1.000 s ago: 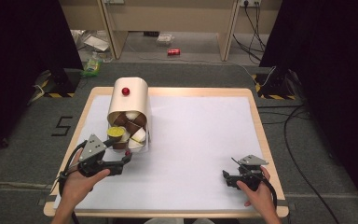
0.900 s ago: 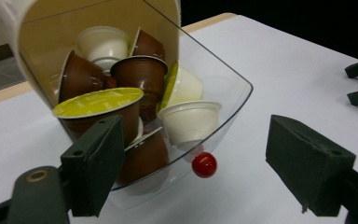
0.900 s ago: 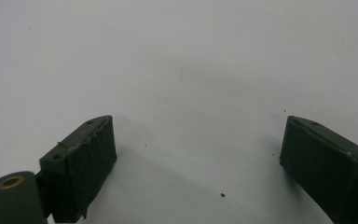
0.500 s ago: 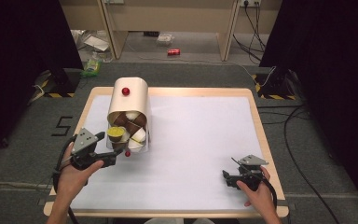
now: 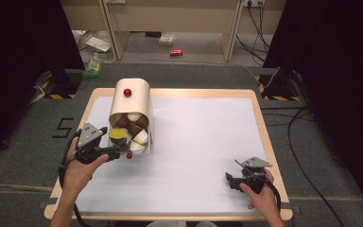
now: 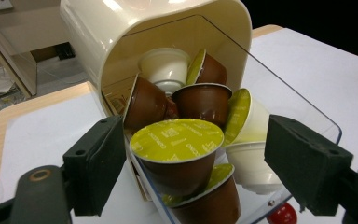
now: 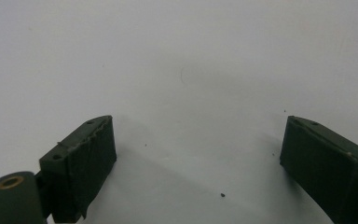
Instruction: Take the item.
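Here the cream container [image 5: 131, 101] lies on its side at the table's [image 5: 208, 137] far-left part, its long axis running away from the person, open mouth toward them. A clear lid [image 6: 279, 112] hangs open at the mouth. Brown and white capsules [image 6: 200, 100] with yellow-green foil tops fill it; those deeper inside are hard to make out. The left gripper [image 6: 193, 172] has its jaws spread either side of the front capsule [image 6: 177, 151], not touching it. The right gripper [image 7: 205, 172], jaws apart, hangs over bare white tabletop.
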Tool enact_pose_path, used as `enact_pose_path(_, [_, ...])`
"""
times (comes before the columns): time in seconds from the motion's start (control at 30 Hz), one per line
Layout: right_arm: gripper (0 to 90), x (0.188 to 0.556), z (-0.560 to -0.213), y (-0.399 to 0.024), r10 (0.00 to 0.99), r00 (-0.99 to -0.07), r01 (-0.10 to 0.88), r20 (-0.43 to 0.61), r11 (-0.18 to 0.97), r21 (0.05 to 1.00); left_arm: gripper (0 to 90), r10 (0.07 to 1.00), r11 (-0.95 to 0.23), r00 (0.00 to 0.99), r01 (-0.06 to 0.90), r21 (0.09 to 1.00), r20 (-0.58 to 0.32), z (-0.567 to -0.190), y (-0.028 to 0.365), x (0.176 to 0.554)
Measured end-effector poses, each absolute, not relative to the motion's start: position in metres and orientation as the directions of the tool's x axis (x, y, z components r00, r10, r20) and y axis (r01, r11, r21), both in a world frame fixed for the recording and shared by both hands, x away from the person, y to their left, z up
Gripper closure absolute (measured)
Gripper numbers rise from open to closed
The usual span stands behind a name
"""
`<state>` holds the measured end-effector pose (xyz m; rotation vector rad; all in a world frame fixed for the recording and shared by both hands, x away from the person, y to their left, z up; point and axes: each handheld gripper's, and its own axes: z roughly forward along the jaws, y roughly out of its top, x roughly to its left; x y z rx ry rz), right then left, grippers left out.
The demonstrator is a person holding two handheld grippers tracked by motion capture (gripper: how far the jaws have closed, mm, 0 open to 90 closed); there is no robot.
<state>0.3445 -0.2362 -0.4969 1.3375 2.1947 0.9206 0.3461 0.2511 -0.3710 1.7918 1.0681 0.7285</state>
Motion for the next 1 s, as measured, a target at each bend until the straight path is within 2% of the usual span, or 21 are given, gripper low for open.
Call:
enact_pose_path(0.6, [10.9, 0.344, -0.497, -0.236, 0.89, -0.456, 0.62, -0.005, 0.322, 0.715, 26.8, 0.9, -0.249, 0.428, 0.358, 0.9, 0.078, -0.375, 0.243, 0.359])
enact_pose_path(1.0, [10.8, 0.344, -0.497, -0.236, 0.89, -0.457, 0.621, -0.005, 0.322, 0.715, 33.1, 0.881, -0.285, 0.464, 0.374, 0.883, 0.088, -0.383, 0.233, 0.361])
